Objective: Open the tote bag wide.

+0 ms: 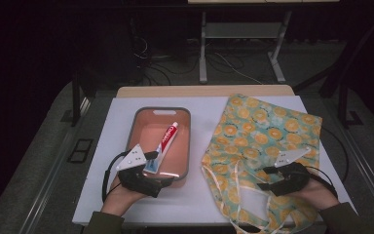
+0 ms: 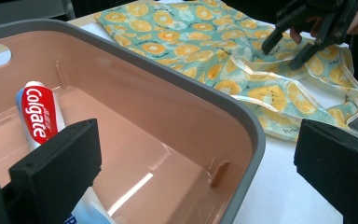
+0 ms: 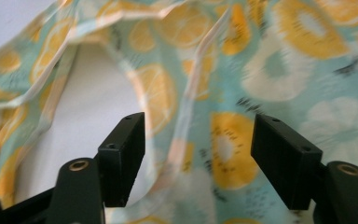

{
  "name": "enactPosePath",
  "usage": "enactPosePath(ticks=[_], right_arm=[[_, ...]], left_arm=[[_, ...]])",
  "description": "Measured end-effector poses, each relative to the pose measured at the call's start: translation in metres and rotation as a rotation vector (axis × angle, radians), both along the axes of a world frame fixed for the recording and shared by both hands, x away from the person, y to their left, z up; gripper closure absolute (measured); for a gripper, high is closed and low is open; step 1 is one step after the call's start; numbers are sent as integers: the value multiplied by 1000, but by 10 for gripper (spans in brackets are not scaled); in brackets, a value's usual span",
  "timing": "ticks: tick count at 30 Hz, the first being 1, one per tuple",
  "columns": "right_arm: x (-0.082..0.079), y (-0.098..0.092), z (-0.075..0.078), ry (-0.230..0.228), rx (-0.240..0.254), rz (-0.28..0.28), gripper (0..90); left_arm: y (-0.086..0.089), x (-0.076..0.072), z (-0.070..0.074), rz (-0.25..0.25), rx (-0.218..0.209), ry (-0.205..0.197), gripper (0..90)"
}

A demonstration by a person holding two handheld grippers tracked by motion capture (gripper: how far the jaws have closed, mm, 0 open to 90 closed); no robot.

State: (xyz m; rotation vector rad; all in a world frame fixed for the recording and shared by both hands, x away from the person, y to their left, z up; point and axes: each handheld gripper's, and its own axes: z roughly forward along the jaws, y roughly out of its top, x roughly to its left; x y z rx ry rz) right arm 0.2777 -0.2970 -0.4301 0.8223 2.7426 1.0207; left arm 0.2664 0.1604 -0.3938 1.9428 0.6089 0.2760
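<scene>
Fingers (image 3: 123, 154) of right gripper (image 3: 198, 154) spread above the bag (image 3: 279, 70).

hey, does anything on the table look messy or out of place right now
Mostly tidy. The fruit-print bag lies rumpled, its handles trailing over the table's near edge. The toothpaste tube lies slantwise in the pink tub, nothing spilled.

Light is falling from overhead onto the white table (image 1: 126, 204), leaving the floor and room beyond sinking into near black across the upper frame. A white streak of glare is lying on the floor of the pink tub (image 2: 135, 186) in my left gripper view. My right gripper view is smearing: the orange-print cloth (image 3: 270, 70) is blurring throughout, while my own jaws are staying sharp at the bottom.
</scene>
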Motion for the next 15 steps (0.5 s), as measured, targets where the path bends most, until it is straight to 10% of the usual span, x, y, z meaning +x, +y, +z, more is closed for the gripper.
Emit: enactPosePath(ticks=[6,15], right_arm=[[-6,10,-12,-8,-77,72,399],[-6,11,-11,-34,-79,77,744]], left_arm=[[0,0,0,0,1,-1,0],[-1,0,0,-1,2,0,0]])
